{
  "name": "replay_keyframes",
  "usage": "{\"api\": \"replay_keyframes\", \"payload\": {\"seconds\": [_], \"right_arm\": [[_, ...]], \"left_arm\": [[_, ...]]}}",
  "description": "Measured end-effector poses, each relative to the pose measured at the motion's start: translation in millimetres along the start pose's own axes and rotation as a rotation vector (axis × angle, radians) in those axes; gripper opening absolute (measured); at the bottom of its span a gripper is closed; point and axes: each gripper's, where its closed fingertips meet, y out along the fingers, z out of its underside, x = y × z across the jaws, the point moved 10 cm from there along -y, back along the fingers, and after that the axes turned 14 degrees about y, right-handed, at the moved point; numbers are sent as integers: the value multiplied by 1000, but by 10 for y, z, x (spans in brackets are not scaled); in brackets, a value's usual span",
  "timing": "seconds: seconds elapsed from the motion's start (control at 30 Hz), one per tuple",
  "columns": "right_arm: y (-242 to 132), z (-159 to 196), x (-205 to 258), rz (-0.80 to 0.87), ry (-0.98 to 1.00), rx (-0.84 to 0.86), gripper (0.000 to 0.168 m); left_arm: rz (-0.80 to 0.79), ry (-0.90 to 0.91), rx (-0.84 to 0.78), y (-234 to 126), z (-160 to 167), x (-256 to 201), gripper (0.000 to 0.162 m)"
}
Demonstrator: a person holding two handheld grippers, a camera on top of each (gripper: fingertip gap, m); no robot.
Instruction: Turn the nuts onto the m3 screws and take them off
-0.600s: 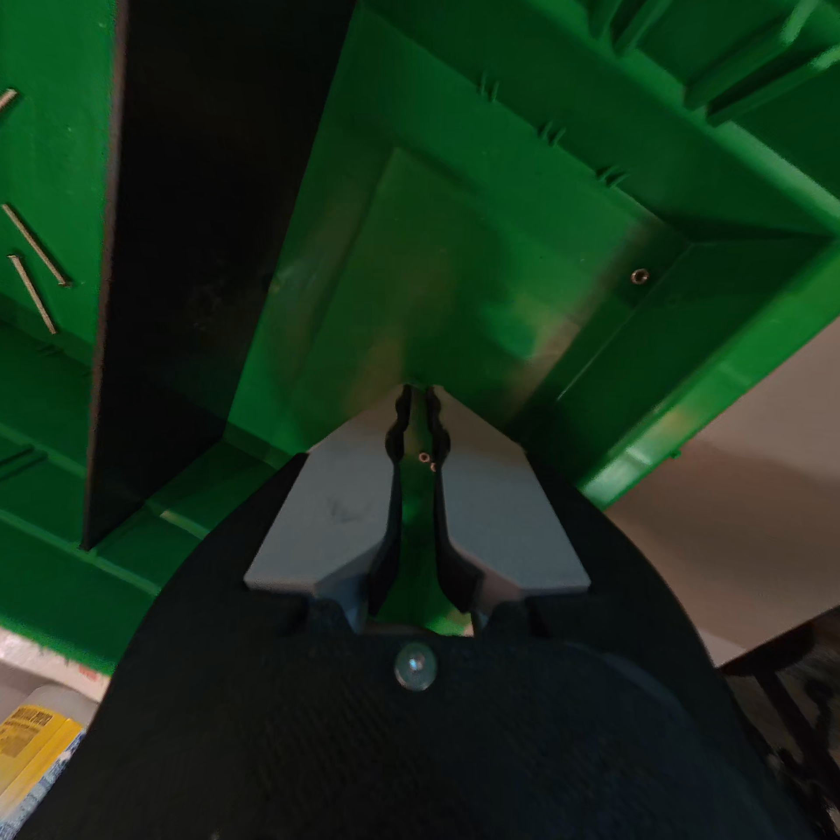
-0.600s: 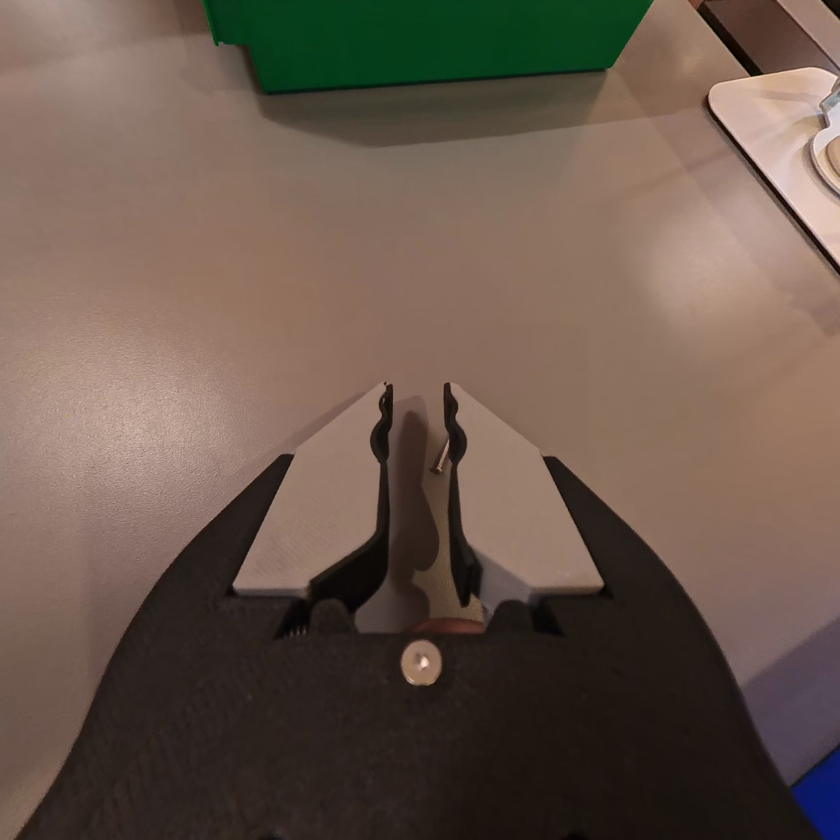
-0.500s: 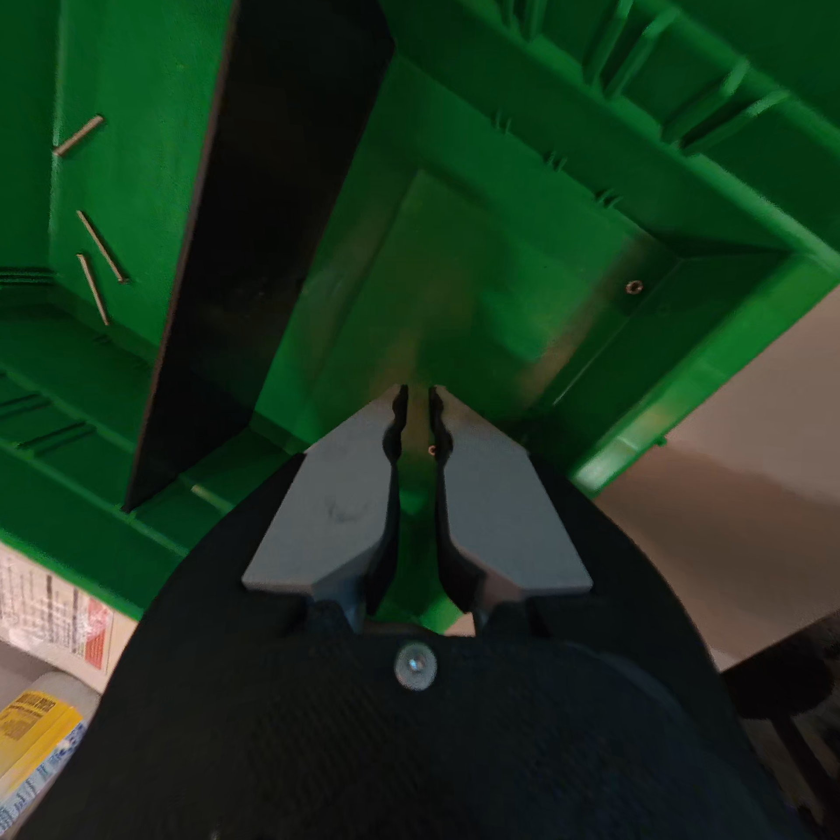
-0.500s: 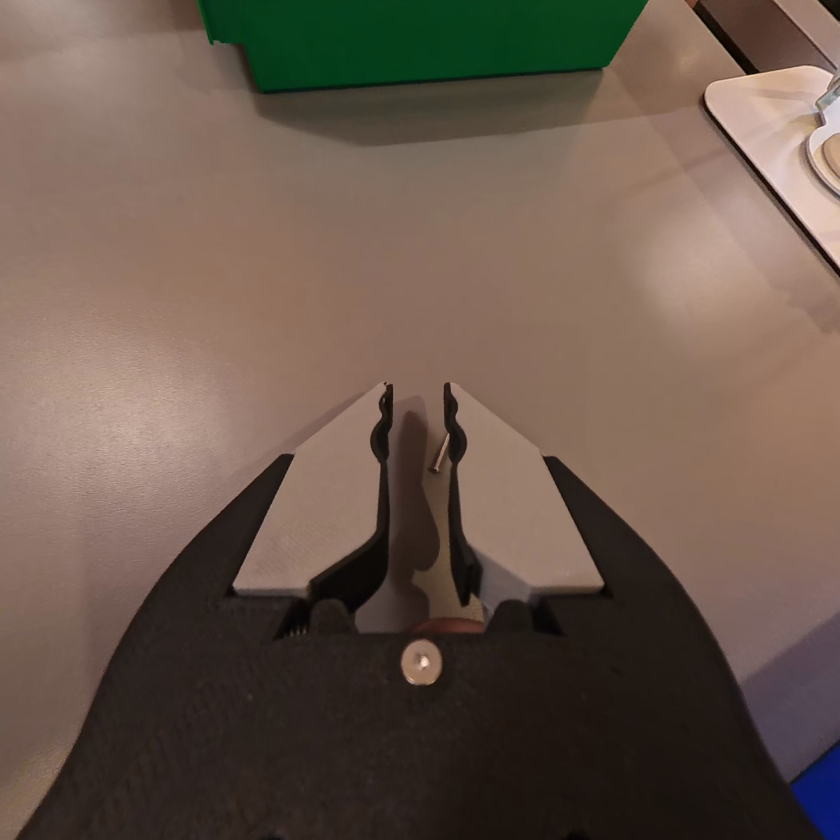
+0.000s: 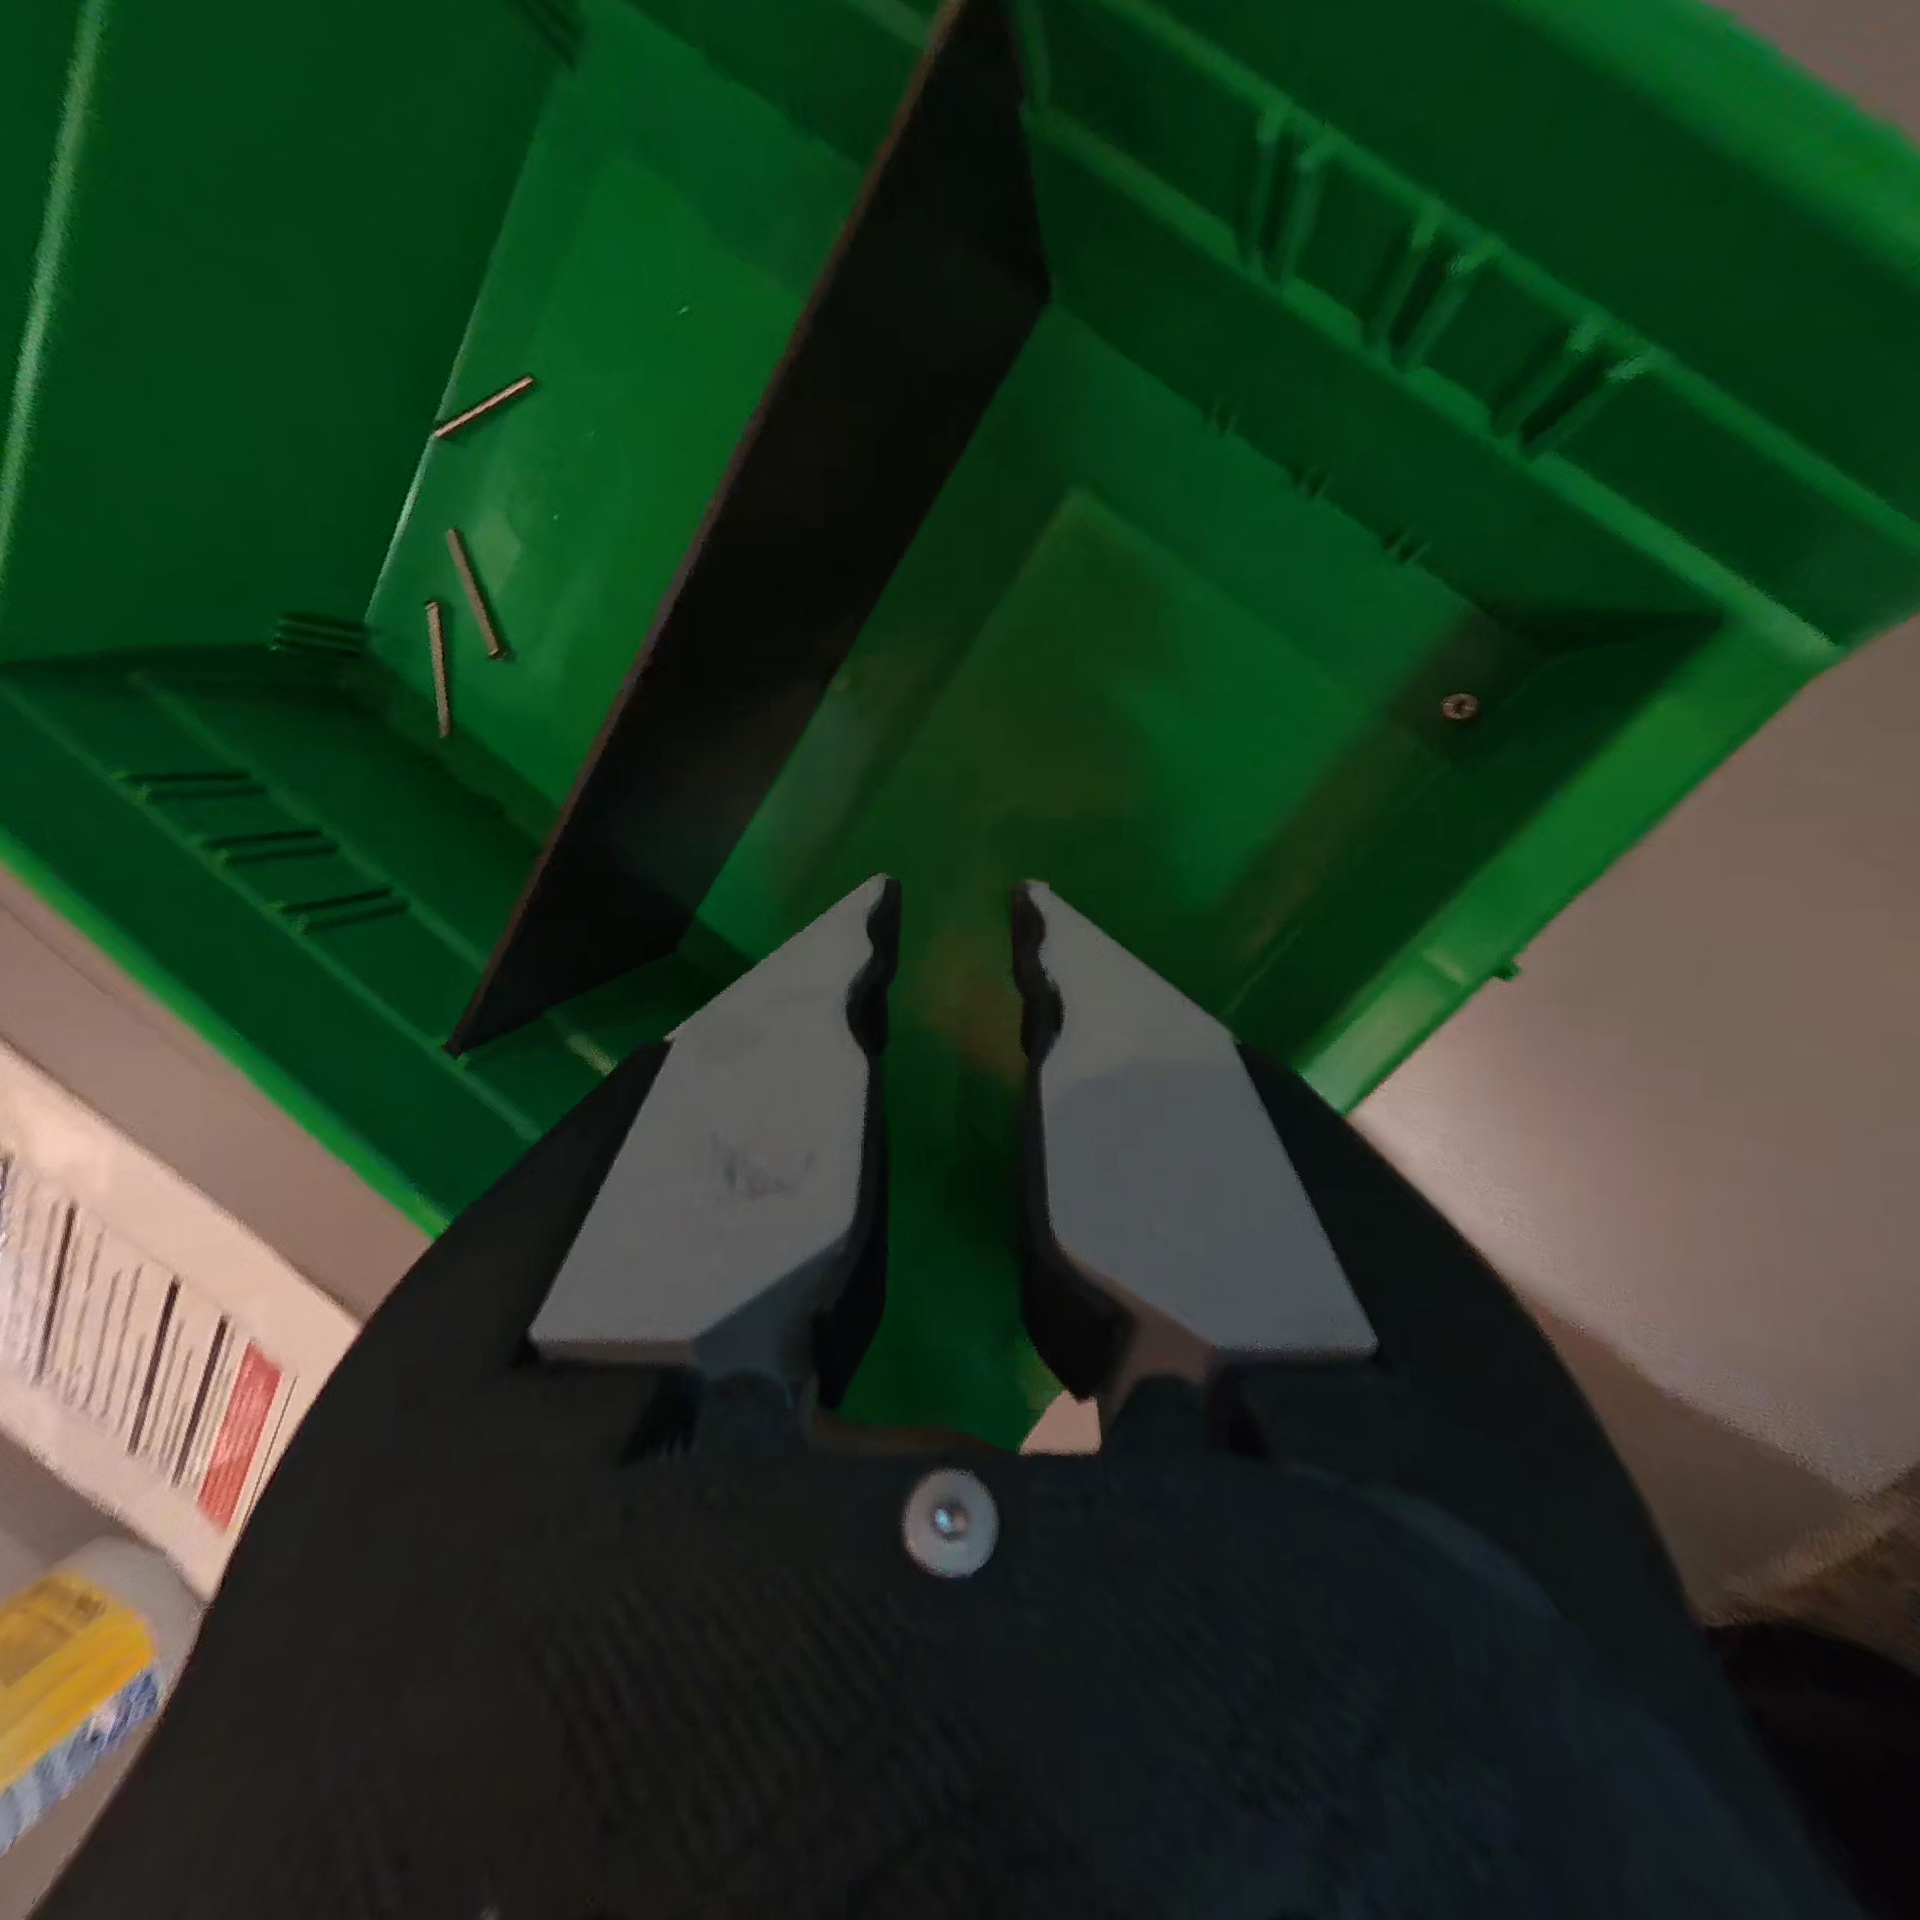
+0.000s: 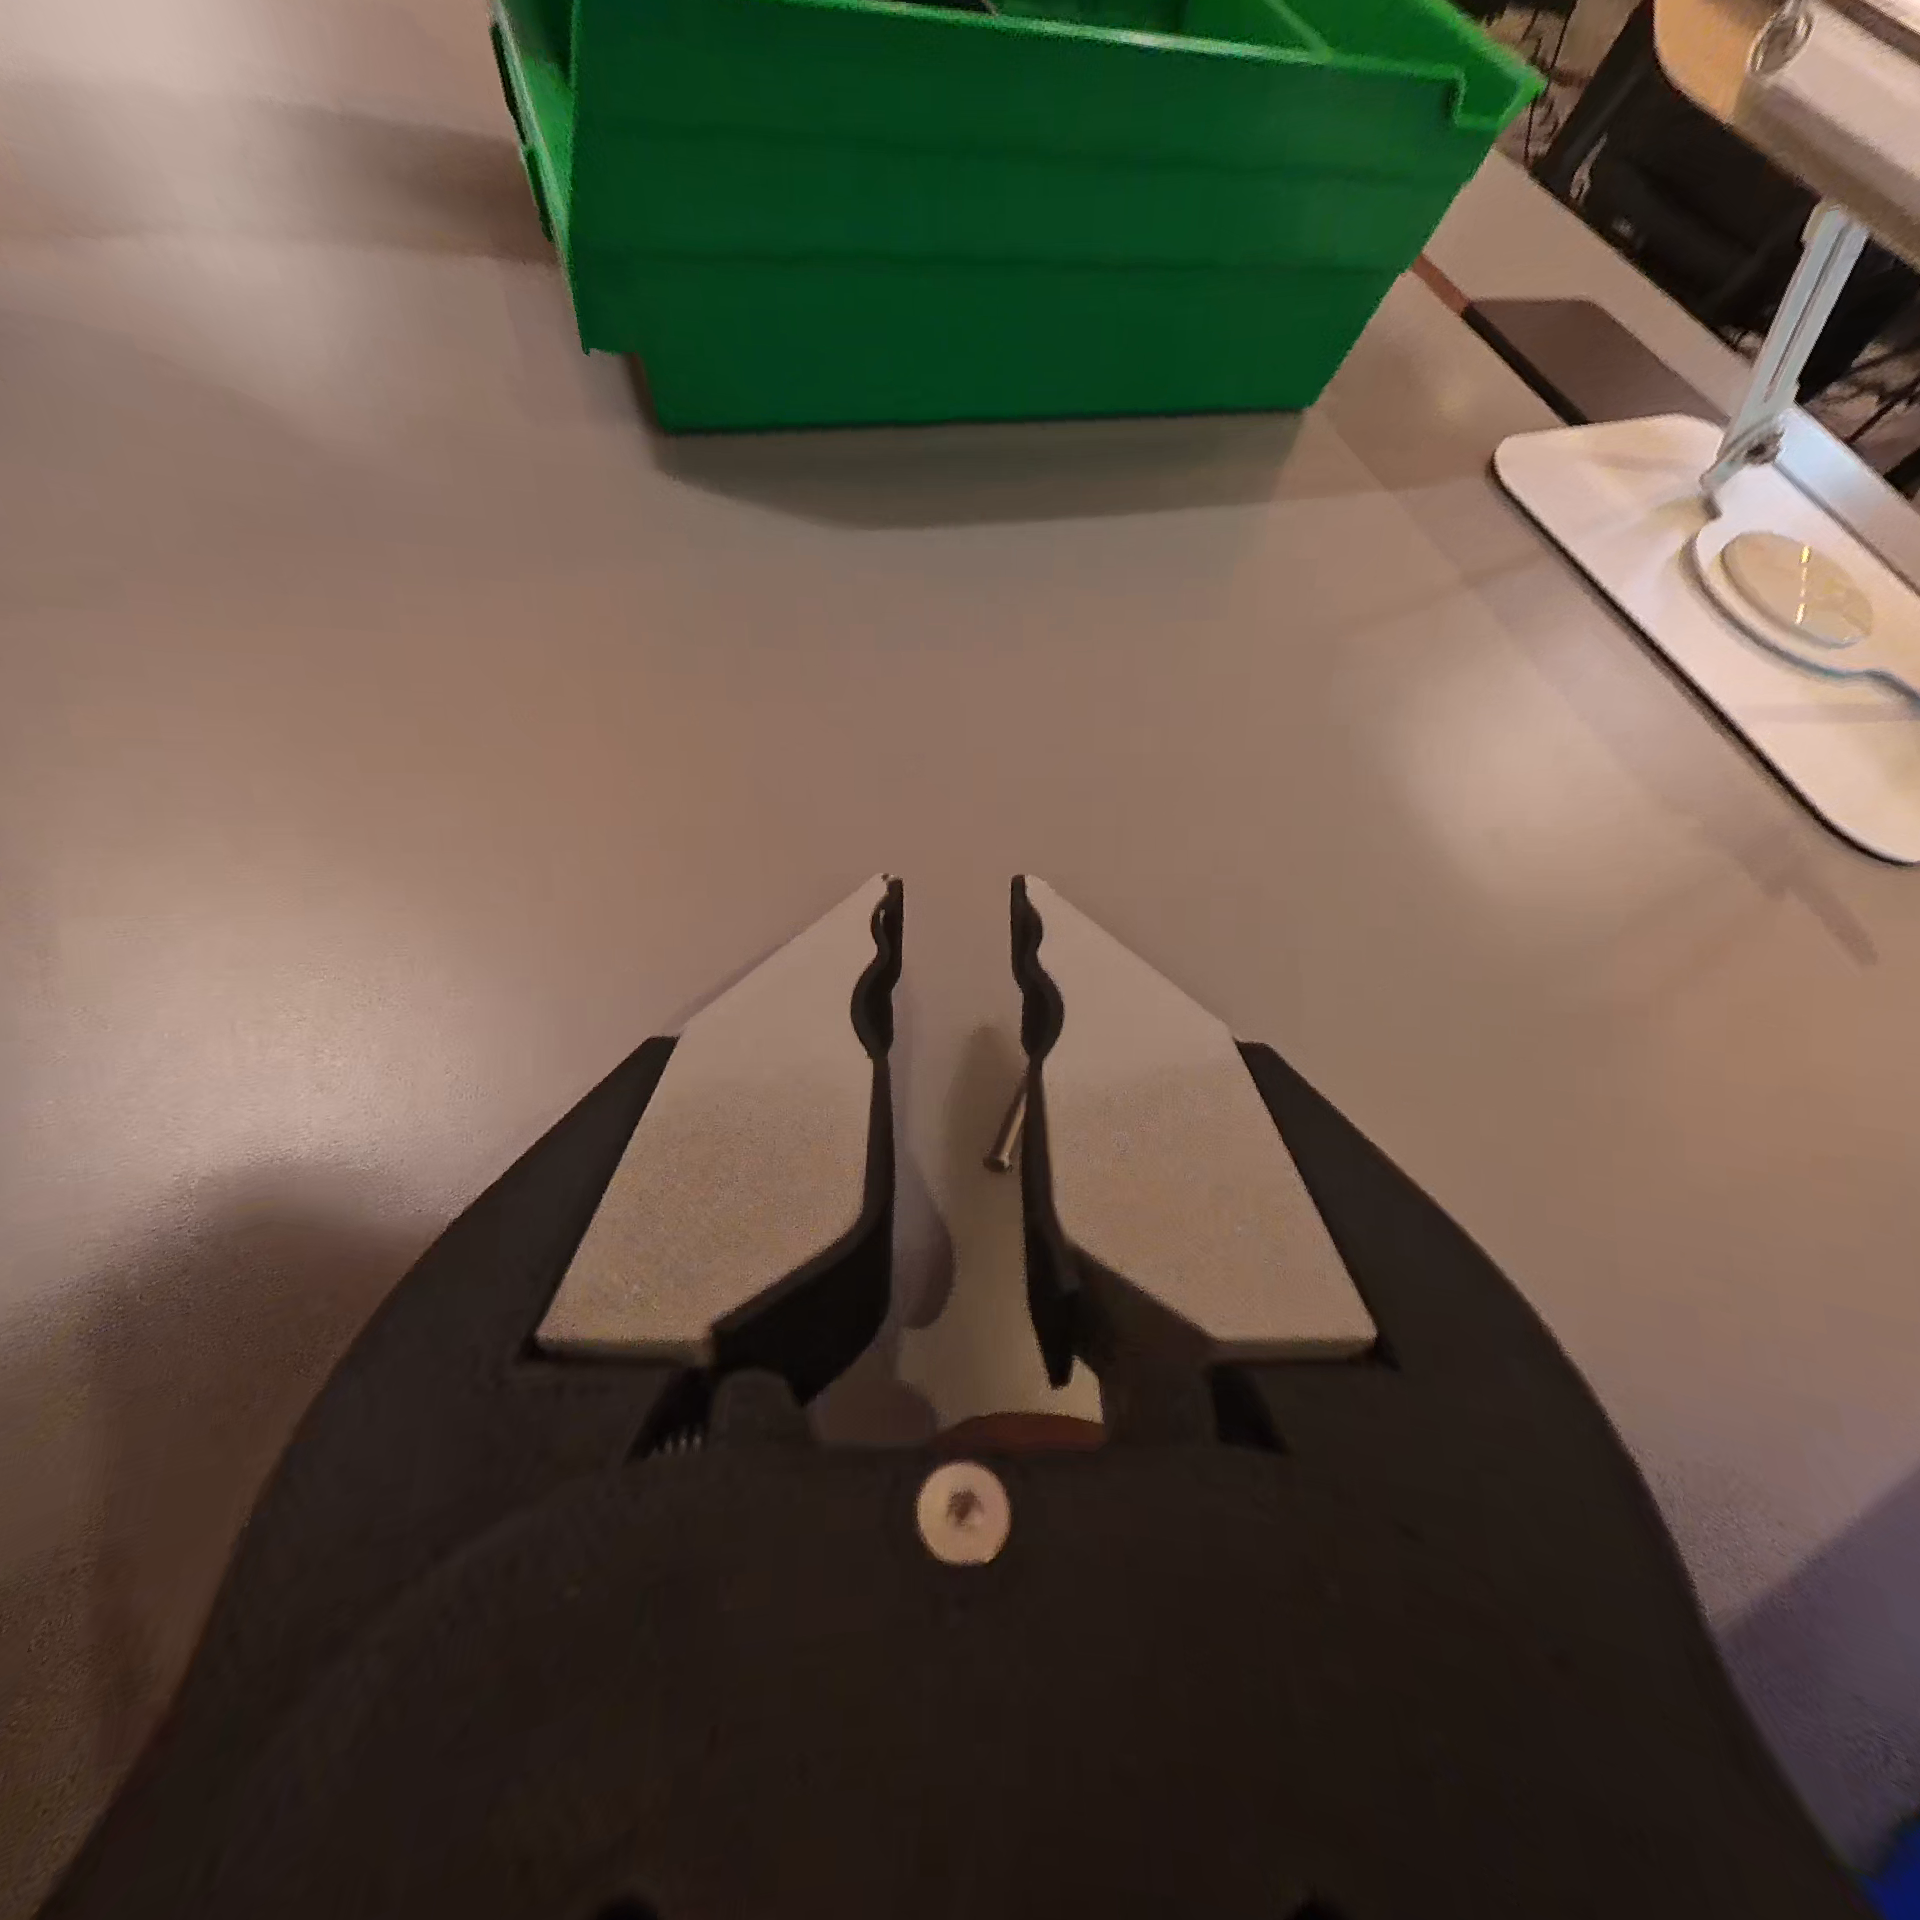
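Note:
My left gripper [image 5: 956,902] is open and empty above the right compartment of the green bin [image 5: 1558,343]. One small nut [image 5: 1460,707] lies in that compartment's far right corner. Three thin screws [image 5: 473,592] lie in the left compartment, behind the black divider [image 5: 831,582]. My right gripper [image 6: 956,899] is open low over the grey table [image 6: 416,727]. A small screw [image 6: 1006,1127] shows between its fingers, close to the right pad; I cannot tell whether it touches the pad. The green bin [image 6: 987,229] stands ahead of it.
A white stand base [image 6: 1662,582] with a metal arm sits on the table at the right. In the left wrist view, a white labelled package [image 5: 125,1351] and a yellow container [image 5: 62,1662] lie beside the bin at the lower left. My hands' fingertips stand some 30 cm from each other. The small nut [image 5: 1460,707] is about 10 cm from my left fingertips and 20 cm from my right.
My left gripper opened wider and pulled back from the bin floor; the small nut seen between its fingers is gone from view. The right gripper tilted up, showing more of the bin.

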Motion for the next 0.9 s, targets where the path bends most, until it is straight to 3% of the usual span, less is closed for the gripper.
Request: {"api": "replay_keyframes", "payload": {"seconds": [0.23, 0.33, 0.4, 0.53, 0.73, 0.77, 0.8, 0.9], "right_arm": [[37, 12, -49, -35, -13, -18, 17], [39, 37, -90, -38, 15, -3, 18], [18, 42, -87, -33, 3, 0, 18], [-38, 20, -41, -5, -58, -15, 18], [-71, -11, 65, -20, -94, -38, 17], [-77, -17, 82, -21, -100, -43, 17], [-81, -22, 97, -21, -106, -47, 17], [-84, -31, 139, -14, -123, -53, 17]], "left_arm": [[189, 114, 13, -88, 185, -253, 27], [200, 125, 25, -124, 196, -293, 16], [185, 132, 31, -162, 195, -297, 20], [222, 129, -90, -319, 120, -360, 29], [365, 161, 96, 148, 194, -498, 27], [368, 200, 135, 234, 216, -504, 35], [383, 262, 110, 225, 201, -509, 26], [392, 413, 126, 91, 194, -458, 23]]}}
